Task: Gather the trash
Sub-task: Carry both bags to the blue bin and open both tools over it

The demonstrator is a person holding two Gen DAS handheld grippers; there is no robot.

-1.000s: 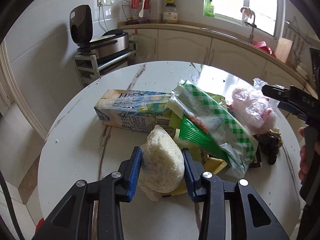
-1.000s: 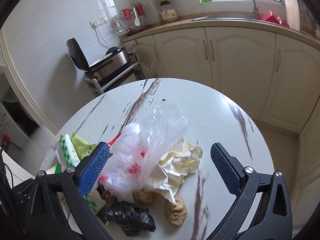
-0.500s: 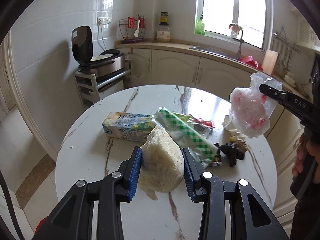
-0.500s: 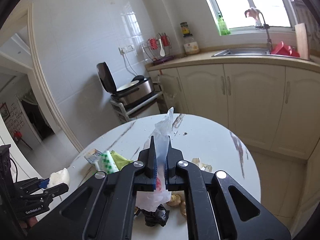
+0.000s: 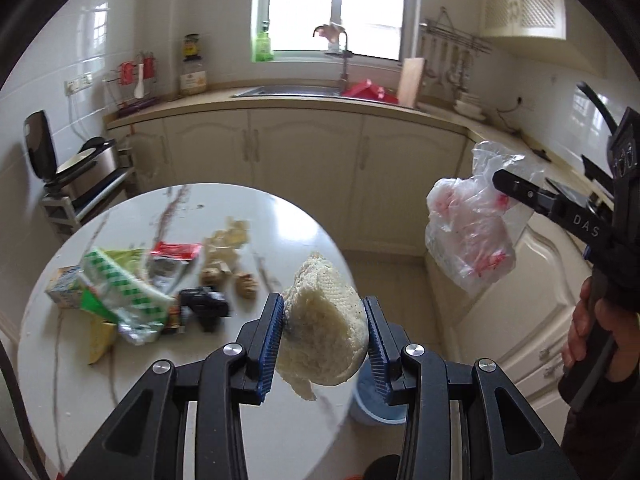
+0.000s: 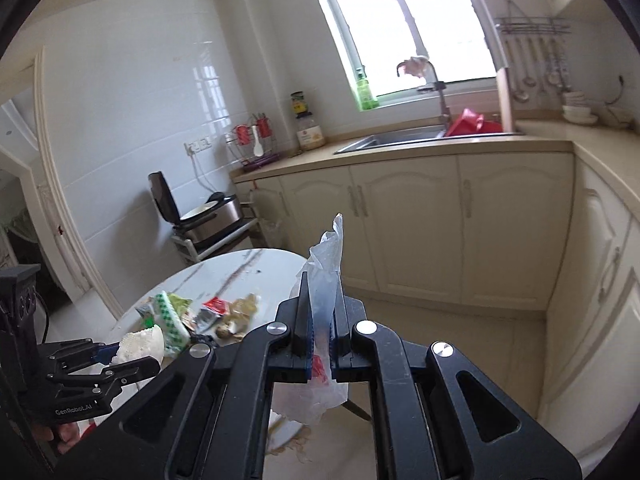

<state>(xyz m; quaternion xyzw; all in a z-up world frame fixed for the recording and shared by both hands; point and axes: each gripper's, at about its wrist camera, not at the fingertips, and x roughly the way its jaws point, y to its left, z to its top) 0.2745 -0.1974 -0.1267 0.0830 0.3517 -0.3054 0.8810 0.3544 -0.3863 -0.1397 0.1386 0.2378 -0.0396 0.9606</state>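
We see the round marble table (image 5: 248,216) carrying the remaining trash pile (image 5: 132,292) toward its left edge: a carton, green checked wrapper, red packet and black scrap. Our left claw (image 5: 322,334) is clamped on a white crumbly lump (image 5: 324,332), held in the air over the table's right edge, above a blue bin (image 5: 372,400) on the floor. Our right claw (image 6: 320,332) is pinched tight on a clear plastic bag (image 6: 326,264), which hangs off the table, beyond its right edge.
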